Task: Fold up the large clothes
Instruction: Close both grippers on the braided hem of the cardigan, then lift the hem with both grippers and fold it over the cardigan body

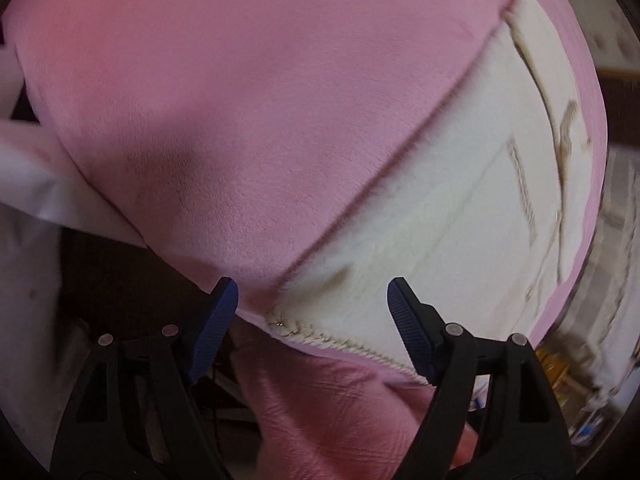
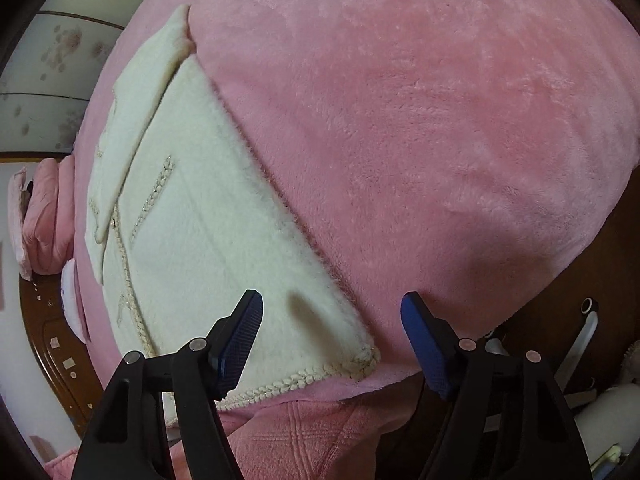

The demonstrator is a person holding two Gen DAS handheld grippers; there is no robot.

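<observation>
**Two open grippers over the near edge of the pink robe**

We are in a room with flowered panels (image 2: 60,52) at the back and a dark brown wooden table (image 2: 44,344) under everything. A big fluffy pink robe (image 2: 400,120) lies spread flat on it. A cream front part (image 2: 208,248) is sewn onto the robe, and we use its near corner as our landmark.

Our left gripper (image 1: 312,328) hangs just above the robe's near edge, where the cream part meets the pink. Its jaws are wide apart and hold nothing. Our right gripper (image 2: 332,340) hangs over the same near edge, with the cream corner right between its jaws. They are spread too, and no cloth is pinched.

The long seam runs away from that corner, up and off to the far side. We think the next move is to grab this near edge with both grippers. Both look about as close, so neither goes first.

Below the corner lies more pink cloth (image 2: 312,432) with a stitched pattern. We could pinch it by mistake. Past the cream part's far side sit folded pink things (image 2: 48,216), well apart. Nothing else stands in our way.
</observation>
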